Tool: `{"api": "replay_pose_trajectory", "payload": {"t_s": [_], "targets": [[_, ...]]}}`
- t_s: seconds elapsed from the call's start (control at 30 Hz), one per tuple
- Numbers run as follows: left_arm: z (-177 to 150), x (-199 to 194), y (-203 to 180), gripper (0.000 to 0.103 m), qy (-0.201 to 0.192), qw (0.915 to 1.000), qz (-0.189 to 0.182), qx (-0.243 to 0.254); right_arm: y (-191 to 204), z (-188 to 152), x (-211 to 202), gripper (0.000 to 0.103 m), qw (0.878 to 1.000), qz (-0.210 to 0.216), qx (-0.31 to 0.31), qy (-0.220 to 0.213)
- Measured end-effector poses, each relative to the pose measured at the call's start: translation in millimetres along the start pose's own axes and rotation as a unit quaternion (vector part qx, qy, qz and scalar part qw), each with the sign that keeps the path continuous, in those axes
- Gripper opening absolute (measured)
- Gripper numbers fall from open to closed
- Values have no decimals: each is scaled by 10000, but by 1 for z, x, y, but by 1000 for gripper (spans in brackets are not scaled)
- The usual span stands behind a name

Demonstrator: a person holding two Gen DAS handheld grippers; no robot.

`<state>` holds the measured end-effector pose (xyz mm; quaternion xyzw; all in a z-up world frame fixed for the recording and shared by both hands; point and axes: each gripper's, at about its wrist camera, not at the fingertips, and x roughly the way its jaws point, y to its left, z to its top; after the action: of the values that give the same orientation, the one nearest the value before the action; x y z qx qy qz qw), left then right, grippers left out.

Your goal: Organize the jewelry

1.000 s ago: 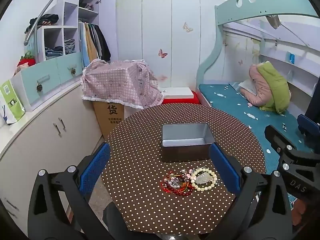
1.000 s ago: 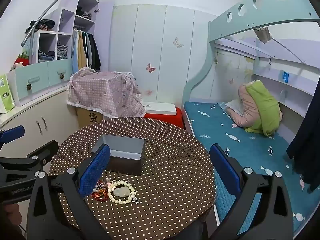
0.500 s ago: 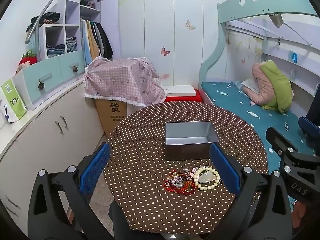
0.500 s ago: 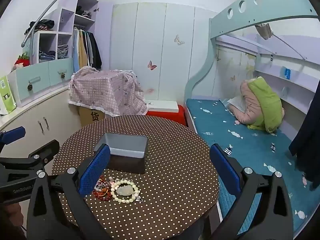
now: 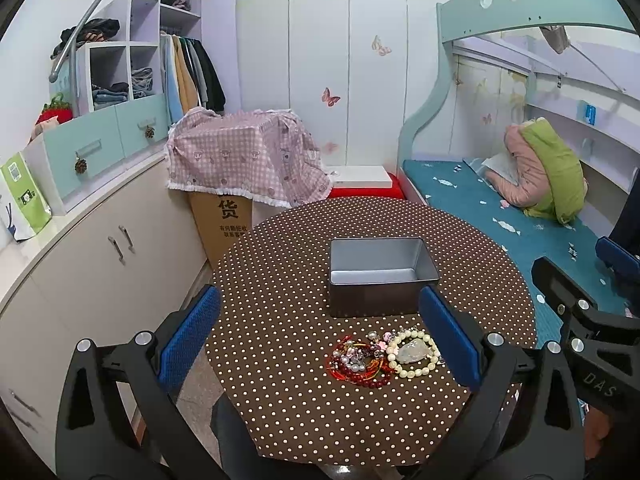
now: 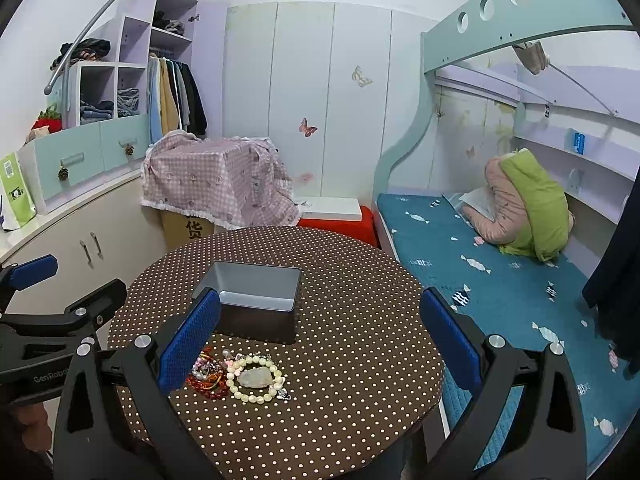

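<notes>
A bed (image 5: 500, 204) runs along behind the table (image 5: 280, 280), and the round table, dressed in brown dotted cloth, sits centre stage. On the table, toward the bed side, stands the tin (image 5: 380, 276), open-topped and showing bare metal inside. Just in front of the tin, apart from it, lies the jewelry: a tangle of red beads (image 5: 358, 364) touching the white bracelet (image 5: 414, 354), which rings a pale stone (image 6: 256, 378). Left gripper (image 5: 320, 344) hangs above the table's near edge, fingers spread wide, nothing between them. Right gripper (image 6: 320, 344) likewise, blue pads (image 6: 190, 344) wide apart, clear of the jewelry, gripping nothing.
</notes>
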<state>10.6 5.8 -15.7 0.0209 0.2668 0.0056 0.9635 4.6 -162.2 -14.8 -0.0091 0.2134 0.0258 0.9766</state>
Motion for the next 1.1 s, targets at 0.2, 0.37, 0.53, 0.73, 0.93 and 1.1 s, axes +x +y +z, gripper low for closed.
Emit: {"api": "replay_pose_trajectory", "payload": {"t_s": [0.2,0.37,0.53,0.73,0.93,1.1], "targets": [[-1,3,1,98,54,10000,-9,-35,-1,0,3,96,10000,-10,15,73],[-2,8,2,98,117,9999,1,-46,-1,-1,6,96,9999,-8,-28,128],[0,13,1,98,155,9999,-36,-30,-2,2,10,96,9999,-14,-36,168],[4,20,4,98,158,9998,-115,-79,0,3,17,96,9997,-54,-101,238],[7,24,4,98,170,9997,-149,-71,-1,5,20,96,9996,-58,-74,284],[8,25,6,98,221,9996,-119,-98,0,6,23,96,9995,-60,-99,286]]}}
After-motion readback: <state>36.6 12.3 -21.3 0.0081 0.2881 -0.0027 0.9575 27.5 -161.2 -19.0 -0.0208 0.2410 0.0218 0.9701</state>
